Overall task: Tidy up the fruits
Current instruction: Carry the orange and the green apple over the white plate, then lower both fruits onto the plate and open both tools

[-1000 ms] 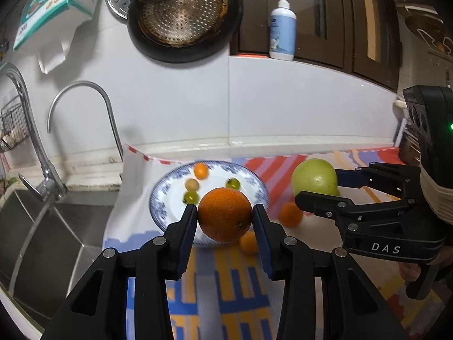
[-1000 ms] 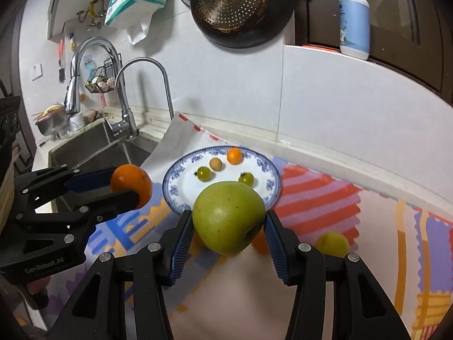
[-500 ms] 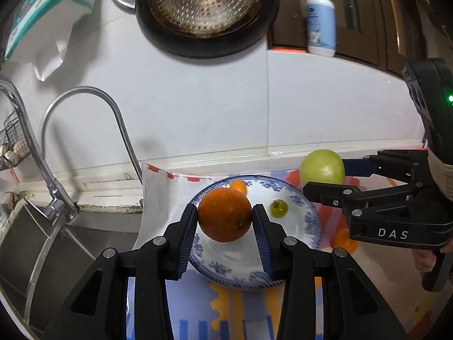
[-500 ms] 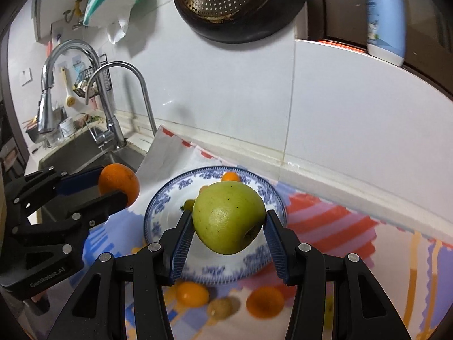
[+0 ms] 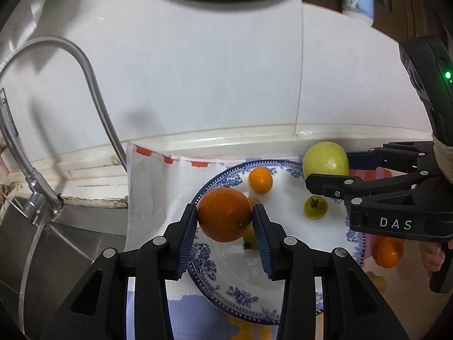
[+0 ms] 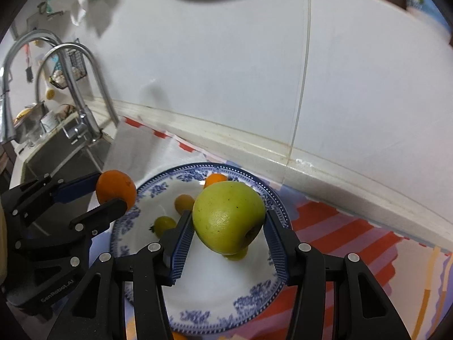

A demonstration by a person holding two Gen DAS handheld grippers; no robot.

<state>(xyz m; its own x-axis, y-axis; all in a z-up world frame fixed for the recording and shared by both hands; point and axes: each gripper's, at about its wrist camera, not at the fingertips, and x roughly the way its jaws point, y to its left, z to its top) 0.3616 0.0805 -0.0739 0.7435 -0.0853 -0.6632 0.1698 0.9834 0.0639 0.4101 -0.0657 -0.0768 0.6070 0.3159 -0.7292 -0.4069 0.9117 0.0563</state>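
Both pairs of fingers are clamped on fruit: the left gripper (image 5: 224, 219) squeezes an orange (image 5: 224, 214) between its blue pads, and the right gripper (image 6: 228, 228) pinches a green apple (image 6: 228, 217) the same way. Neither fruit rests on anything; each hangs in its grip above the blue-and-white plate (image 5: 215, 286), which sits on a patterned cloth (image 6: 334, 226) beside the sink (image 5: 56, 243).

From where I stand, the orange is over the plate's near-left part and the apple over its right side, close to the back rim. A small orange (image 5: 260, 180), a little green fruit (image 5: 315, 206) and a couple more small ones, half hidden behind the held fruit, already lie on the plate. Another small orange (image 5: 388, 252) sits off the plate on the cloth, to its right.

This looks like the carrying step nearly done, with the two big fruits brought over the plate for setting down. Next, I'd say each needs lowering onto a bare patch of white, clear of the small fruits, before the fingers let go; round fruit will roll if dropped from height. The two grippers are near each other, so they should keep apart on the way down.
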